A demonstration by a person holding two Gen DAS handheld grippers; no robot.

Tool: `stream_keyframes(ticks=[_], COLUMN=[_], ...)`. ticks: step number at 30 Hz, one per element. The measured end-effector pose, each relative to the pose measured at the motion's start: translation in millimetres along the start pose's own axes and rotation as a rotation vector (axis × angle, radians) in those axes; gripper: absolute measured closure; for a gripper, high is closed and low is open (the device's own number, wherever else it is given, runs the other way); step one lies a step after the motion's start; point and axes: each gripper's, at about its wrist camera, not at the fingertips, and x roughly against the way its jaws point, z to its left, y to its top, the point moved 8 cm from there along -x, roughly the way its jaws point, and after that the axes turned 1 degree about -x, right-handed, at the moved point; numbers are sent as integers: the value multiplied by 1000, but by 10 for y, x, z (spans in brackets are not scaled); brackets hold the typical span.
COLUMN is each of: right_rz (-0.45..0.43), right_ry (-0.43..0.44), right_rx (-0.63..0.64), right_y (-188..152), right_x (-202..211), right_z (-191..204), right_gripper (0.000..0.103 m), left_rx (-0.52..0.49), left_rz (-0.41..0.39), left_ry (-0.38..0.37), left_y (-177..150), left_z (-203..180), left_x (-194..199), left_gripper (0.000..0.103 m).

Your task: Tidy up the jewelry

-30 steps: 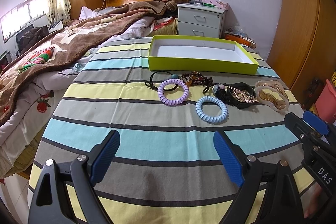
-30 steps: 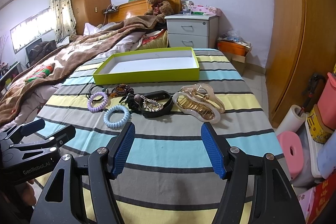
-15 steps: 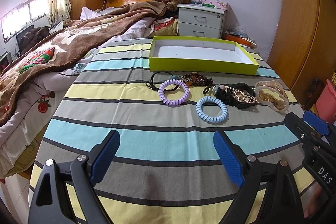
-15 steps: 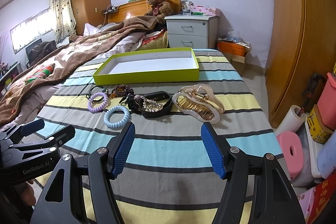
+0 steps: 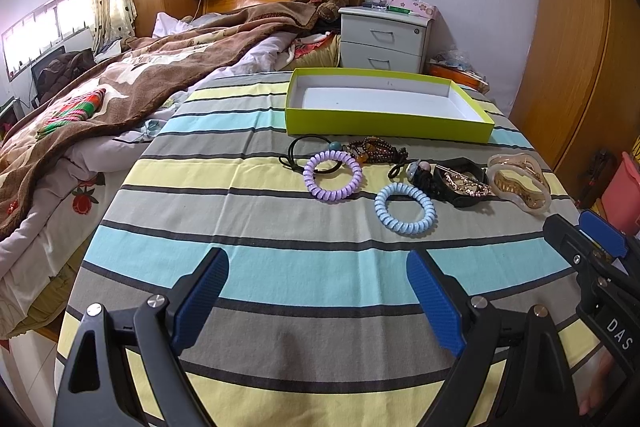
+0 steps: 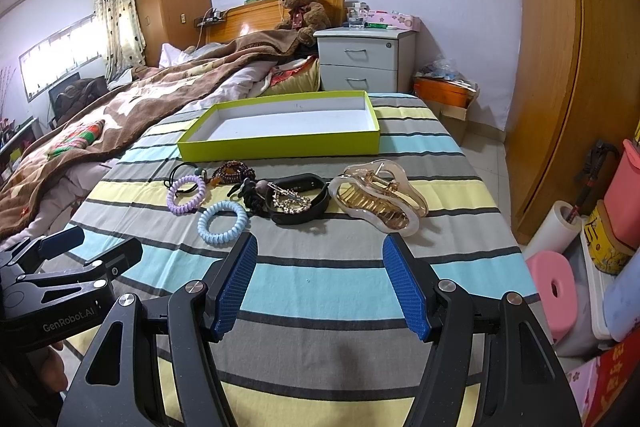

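A lime-green open box [image 5: 384, 123] [image 6: 280, 143], white inside and with nothing in it, sits at the far side of the striped table. In front of it lie a purple spiral hair tie [image 5: 333, 176] [image 6: 186, 195], a light-blue spiral hair tie [image 5: 405, 209] [image 6: 223, 223], a brown bead bracelet [image 5: 376, 149] [image 6: 234, 171], a black band with a rhinestone clip [image 5: 460, 183] [image 6: 296, 201] and a clear amber claw clip [image 5: 520, 183] [image 6: 378, 203]. My left gripper [image 5: 316, 297] and right gripper [image 6: 320, 283] are open and empty, near the table's front edge, short of the items.
A bed with a brown blanket [image 5: 120, 99] runs along the left. A white nightstand [image 5: 384, 39] stands behind the box. Wooden wardrobes [image 6: 560, 47] line the right wall. Pink stool and bins [image 6: 560, 291] sit on the floor at right.
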Motion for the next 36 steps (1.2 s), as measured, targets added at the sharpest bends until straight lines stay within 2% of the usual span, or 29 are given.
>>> stream_keyframes(ticks=[15,19,23,26,32,36], right_rz=[-5,-38,-29,8,94,118], right_ry=[-2,-8,-36,-15,103,134], right_rx=[13,25,42,62,98,140], right_y=[63,175,281,345,352,355], right_x=[-46,-44,-130,-261,-593,-732], right_z=[-54,-243,-435,-517,-585,-567], right_gripper=[37,37,37,37,37,37], left_rx=[-6,-15,23,47,48,38], left_rz=[18,46,86,94,113,133], left_ry=[7,-20,-57,-86,-128,-137], left_y=[19,23,46,92,201,239], left_z=[47,28,63,104,119,141], left_x=[-43,-111,-233,-300,-396,-463], left_gripper=[11,11,11,11,11,18])
